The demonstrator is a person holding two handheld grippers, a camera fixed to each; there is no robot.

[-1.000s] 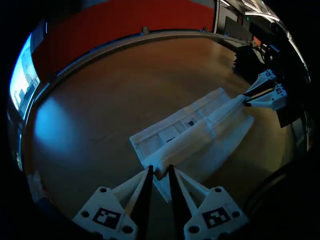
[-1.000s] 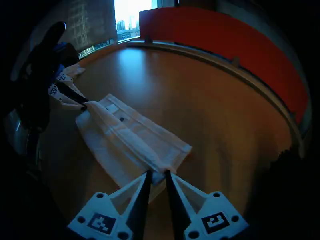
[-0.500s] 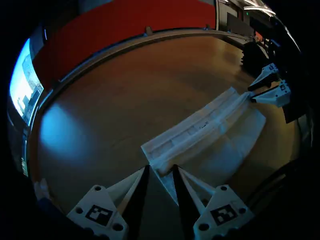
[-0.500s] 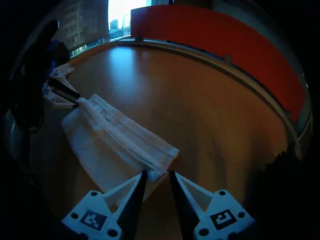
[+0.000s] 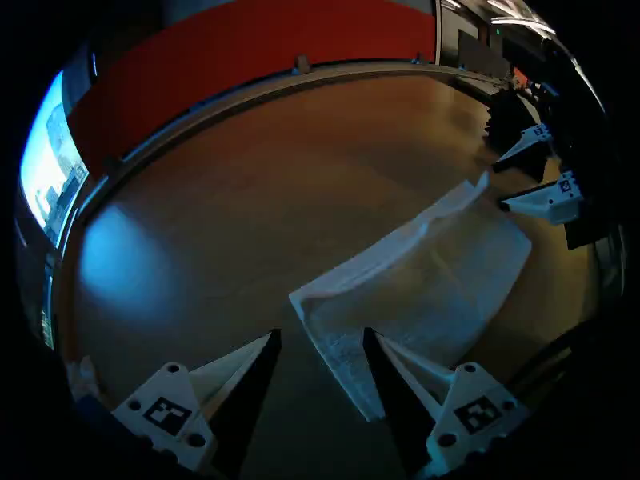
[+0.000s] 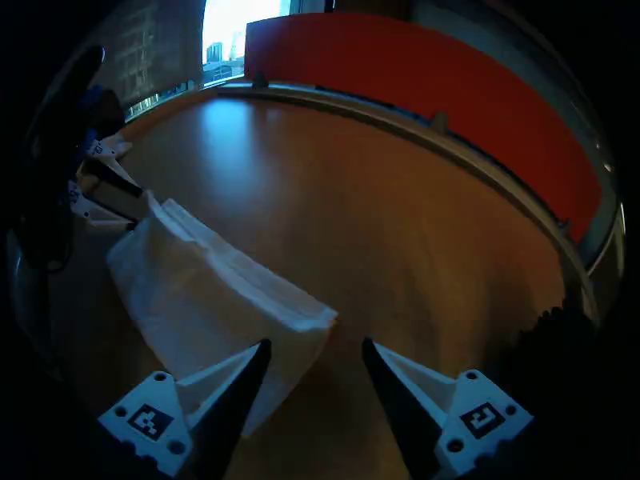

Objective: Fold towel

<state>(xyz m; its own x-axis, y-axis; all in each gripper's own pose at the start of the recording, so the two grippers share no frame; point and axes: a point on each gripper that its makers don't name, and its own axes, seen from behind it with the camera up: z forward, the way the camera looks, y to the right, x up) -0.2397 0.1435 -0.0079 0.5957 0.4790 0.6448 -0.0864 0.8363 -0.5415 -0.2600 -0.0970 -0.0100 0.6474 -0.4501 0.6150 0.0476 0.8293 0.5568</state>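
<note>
A white towel [image 5: 424, 288] lies folded flat on the wooden table [image 5: 264, 184], a long strip running between the two grippers. My left gripper [image 5: 318, 340] is open just short of the towel's near end, nothing between its fingers. At the strip's other end the right gripper [image 5: 500, 186] stands open, apart from the cloth. In the right gripper view the same towel [image 6: 208, 300] lies left of centre, and my right gripper [image 6: 314, 350] is open beside its near corner. The left gripper [image 6: 136, 208] is at the towel's far end, open, held by a dark-sleeved hand.
The table's far edge has a raised rail [image 5: 240, 100] with an orange-red partition [image 6: 448, 72] behind it. A bright window [image 6: 236, 28] sits beyond the table's end. Dark equipment [image 5: 512, 120] stands near the right gripper. Bare tabletop [image 6: 384, 216] stretches toward the rail.
Both grippers have opened and let go of the towel's ends. The lifted fold has dropped flat, so the towel now lies as a doubled strip on the table.
</note>
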